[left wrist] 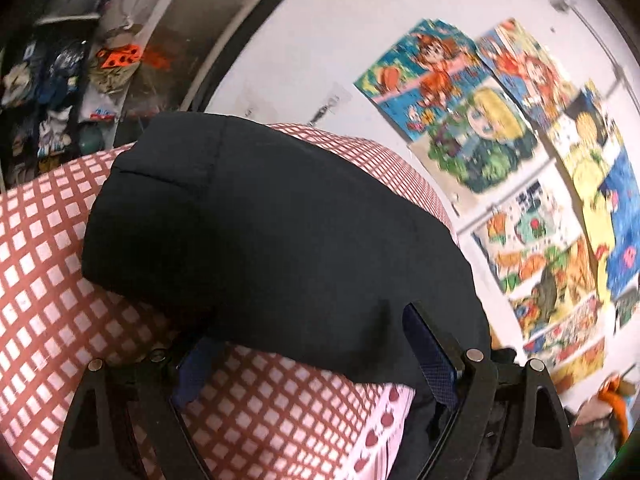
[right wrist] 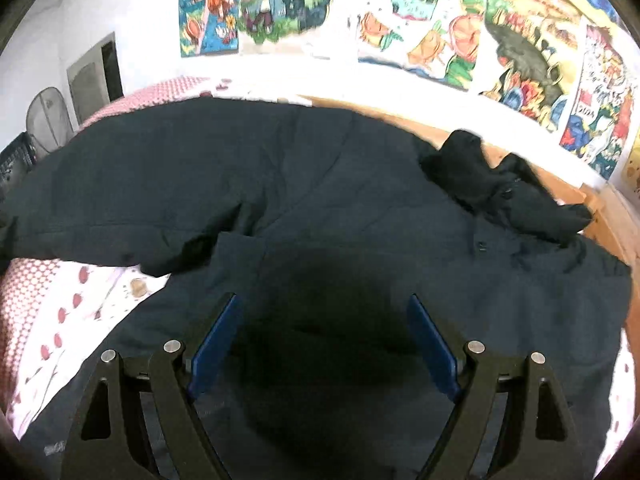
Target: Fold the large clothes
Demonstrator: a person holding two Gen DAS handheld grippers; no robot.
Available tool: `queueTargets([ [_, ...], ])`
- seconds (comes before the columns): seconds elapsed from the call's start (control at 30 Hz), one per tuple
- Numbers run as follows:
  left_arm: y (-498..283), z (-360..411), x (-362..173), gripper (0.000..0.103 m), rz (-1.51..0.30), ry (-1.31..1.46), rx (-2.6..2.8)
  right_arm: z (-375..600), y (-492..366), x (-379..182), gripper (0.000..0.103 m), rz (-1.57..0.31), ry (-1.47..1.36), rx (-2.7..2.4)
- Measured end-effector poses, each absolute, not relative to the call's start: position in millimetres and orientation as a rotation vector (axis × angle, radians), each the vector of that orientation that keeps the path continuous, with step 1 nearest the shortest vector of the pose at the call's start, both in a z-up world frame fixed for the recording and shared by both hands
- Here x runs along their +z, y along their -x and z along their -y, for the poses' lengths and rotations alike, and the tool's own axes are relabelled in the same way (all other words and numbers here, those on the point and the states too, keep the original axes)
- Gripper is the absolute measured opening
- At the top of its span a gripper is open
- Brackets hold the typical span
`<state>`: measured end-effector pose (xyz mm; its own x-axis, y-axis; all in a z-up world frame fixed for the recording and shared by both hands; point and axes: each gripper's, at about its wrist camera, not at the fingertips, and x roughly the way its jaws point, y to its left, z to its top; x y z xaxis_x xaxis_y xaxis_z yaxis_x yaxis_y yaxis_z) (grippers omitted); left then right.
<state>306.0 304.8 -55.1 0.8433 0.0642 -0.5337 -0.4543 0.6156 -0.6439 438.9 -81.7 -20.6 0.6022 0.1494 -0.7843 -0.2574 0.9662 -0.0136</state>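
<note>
Only the right wrist view shows the whole dark jacket (right wrist: 320, 184) spread across the bed (right wrist: 52, 312): one sleeve (right wrist: 132, 200) lies folded over toward the left, and the black hood (right wrist: 500, 184) is bunched at the right, near the wooden bed frame (right wrist: 612, 216). The right hand-held gripper (right wrist: 326, 344) hangs over the jacket's near edge, blue pads (right wrist: 214, 344) wide apart, nothing between them. By contrast, the left wrist view shows one end of the jacket (left wrist: 260, 220) as a rounded fold resting on the red-and-white checked bedcover (left wrist: 44, 264). The left hand-held gripper (left wrist: 312, 356) stands with pads apart and unclamped; the fold's near edge lies just ahead of them, though contact cannot be told. Cartoon posters (left wrist: 480, 128) on the white wall appear in both views; a cluttered shelf (left wrist: 48, 80) appears only in the left, a fan (right wrist: 48, 120) only in the right.
</note>
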Motion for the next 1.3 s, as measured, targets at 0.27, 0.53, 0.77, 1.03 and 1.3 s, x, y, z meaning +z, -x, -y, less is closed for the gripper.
queueTargets([
  [0.27,-306.7,-305.6,-46.6,0.037,-0.447,0.752,0.421,75.7,-467.6,-75.5,0.085,-1.017,0.087,0.240],
  [0.53,-304.8,-282.6,-10.7,0.009,-0.314,0.460,0.445,82.6,-451.7,-62.8,0.088,-0.950,0.043,0.270],
  [0.77,-304.7,-236.1,87.4,0.009,-0.150,0.287,0.321,132.0,-403.0,21.5,0.088,-0.874,0.010,0.320],
  [1.03,-303.9,-109.4,156.7,0.009,-0.056,0.070,0.078,241.6,-371.8,55.2,0.088,-0.811,-0.118,0.255],
  [1.3,-313.8,22.9,160.3,0.009,-0.107,-0.022,-0.196,327.8,-337.0,27.8,0.088,-0.848,-0.300,0.131],
])
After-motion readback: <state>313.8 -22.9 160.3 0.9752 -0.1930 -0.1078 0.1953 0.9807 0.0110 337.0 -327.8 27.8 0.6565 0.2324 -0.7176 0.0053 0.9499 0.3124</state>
